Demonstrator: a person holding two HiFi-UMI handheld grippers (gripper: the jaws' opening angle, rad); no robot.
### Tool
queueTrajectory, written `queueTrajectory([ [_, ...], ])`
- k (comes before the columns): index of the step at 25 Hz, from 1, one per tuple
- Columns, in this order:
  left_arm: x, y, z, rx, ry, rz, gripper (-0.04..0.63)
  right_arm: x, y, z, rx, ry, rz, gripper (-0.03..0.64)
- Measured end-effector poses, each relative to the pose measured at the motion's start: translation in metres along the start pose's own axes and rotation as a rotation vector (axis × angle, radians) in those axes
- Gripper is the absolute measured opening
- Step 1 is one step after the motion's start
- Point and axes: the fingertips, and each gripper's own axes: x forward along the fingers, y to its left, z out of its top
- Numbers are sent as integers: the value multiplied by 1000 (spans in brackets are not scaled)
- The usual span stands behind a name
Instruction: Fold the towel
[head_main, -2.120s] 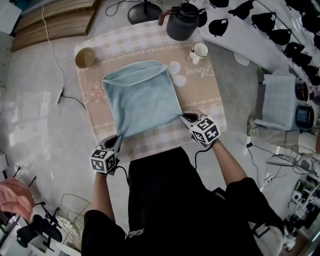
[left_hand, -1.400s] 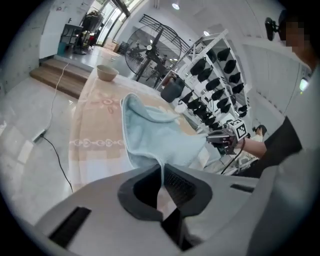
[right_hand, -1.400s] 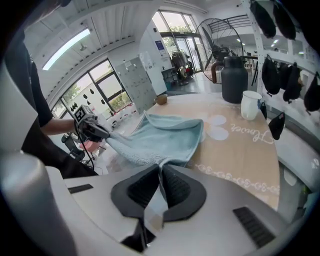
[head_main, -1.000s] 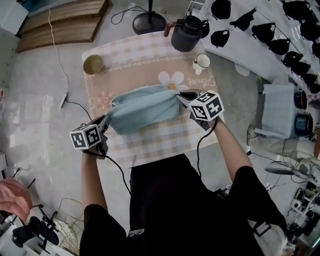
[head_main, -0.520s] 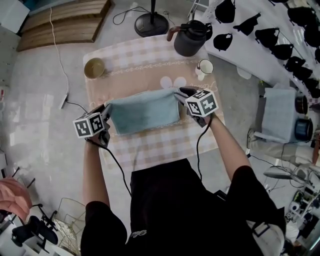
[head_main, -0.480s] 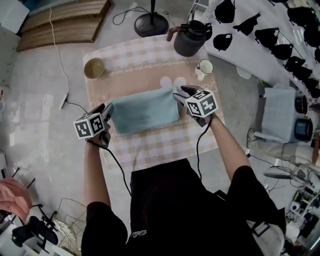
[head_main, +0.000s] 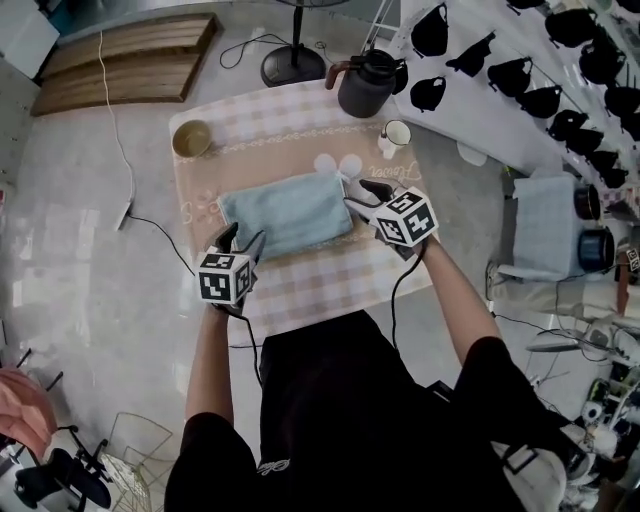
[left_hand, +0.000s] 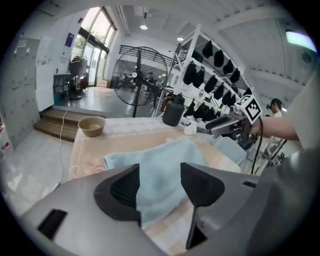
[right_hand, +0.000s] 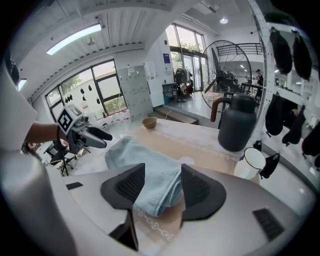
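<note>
Towel (head_main: 285, 212): flat on counter (head_main: 300, 292), mid-cloth, doubled. Layered edge shows at R end, so I judge one fold is in.

L tool (head_main: 240, 241): jaws opening, spread wide, nothing pinched. It's near towel's near-L corner, angled down.

R tool (head_main: 358, 196): jaws opening too. Towel's folded R edge lies betw. them, pads not clamping it.

Reason, my est.: tools open at opp. ends so cloth settles flat and square.

Bowl (head_main: 191, 138), mug (head_main: 396, 134), jug (head_main: 366, 82): far side, well apart from towel, no obstruction.
</note>
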Motion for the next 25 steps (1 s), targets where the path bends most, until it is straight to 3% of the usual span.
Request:
queueTrajectory([
  [4, 4, -47, -6, 81, 8, -54, 238, -21, 12, -5, -24, 0, -15, 206],
  [8, 9, -83, -6, 113, 15, -63, 238, -32, 8, -10, -40, -3, 3, 206],
  [17, 54, -134, -2, 140, 29, 35, 239, -5, -18, -14, -121, 26, 193, 206],
  [25, 133, -191, -22, 378, 169, 102, 238, 50, -38, -20, -165, 82, 387, 218],
])
